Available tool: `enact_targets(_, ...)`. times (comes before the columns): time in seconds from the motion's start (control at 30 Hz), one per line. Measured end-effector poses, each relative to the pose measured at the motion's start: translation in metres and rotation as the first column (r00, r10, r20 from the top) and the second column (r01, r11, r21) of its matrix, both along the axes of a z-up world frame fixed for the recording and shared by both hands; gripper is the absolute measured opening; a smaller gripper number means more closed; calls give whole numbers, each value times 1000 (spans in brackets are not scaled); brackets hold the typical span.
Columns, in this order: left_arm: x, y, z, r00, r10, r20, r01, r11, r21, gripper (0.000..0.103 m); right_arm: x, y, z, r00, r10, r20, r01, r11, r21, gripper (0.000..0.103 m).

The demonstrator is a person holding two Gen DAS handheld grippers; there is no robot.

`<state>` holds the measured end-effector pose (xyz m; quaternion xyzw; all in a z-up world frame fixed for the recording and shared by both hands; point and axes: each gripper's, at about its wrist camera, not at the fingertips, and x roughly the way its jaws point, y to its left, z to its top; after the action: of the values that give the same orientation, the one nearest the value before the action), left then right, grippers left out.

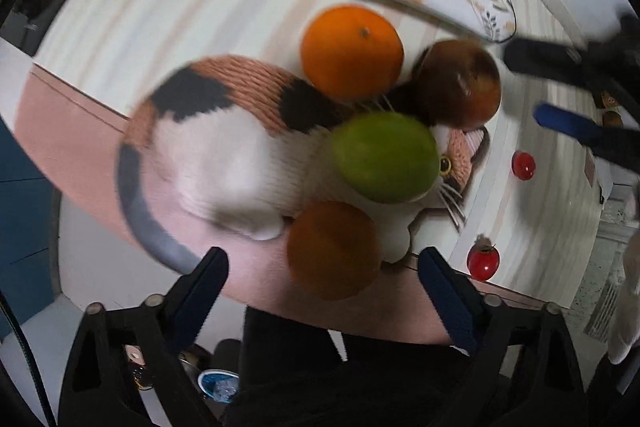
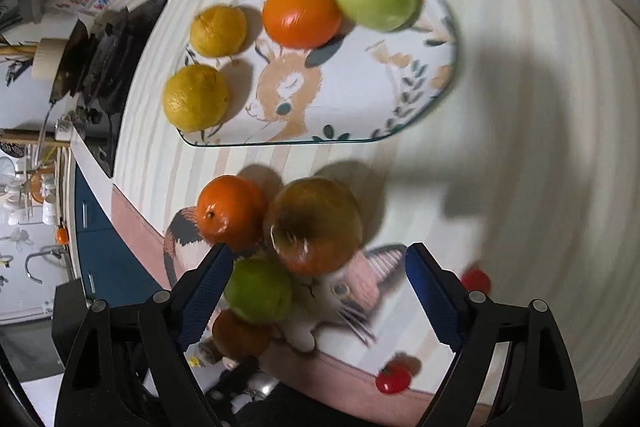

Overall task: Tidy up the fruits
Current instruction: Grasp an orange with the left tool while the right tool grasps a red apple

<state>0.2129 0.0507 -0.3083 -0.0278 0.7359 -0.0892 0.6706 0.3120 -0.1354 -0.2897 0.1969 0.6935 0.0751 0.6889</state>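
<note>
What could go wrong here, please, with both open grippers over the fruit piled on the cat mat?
1. The green fruit, two oranges and the brownish apple touch, so gripping one may roll its neighbours.
2. The lower orange sits at the table's front edge; a nudge might drop it.
3. The left gripper and right gripper work over one cluster and could collide.

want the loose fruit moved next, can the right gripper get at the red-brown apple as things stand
Probably yes: the right gripper is open and empty with the red-brown apple just ahead, though an orange and green fruit crowd its left side.
</note>
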Motion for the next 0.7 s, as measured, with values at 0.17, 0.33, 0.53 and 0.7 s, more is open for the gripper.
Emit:
enact_targets(0.17,-2,-6,-23,999,-10,-48,10,1000,-4,52,13,19,-32,998,24,-58,-23,1000,21,72)
enact_targets(0.33,-2,0,-15,1000,5,-5,-5,1000,9,51,8,20,-35,996,54,-64,-56,998,-22,68)
enact_targets(0.53,8,20,-4,998,35,48,-38,998,52,51,-19,15,-38,992,89,-92,-92,995,-32,68)
enact_targets(0.7,18,29,-6,998,50,48,-53,997,63,51,-25,17,-40,994,51,-94,-54,998,-30,69)
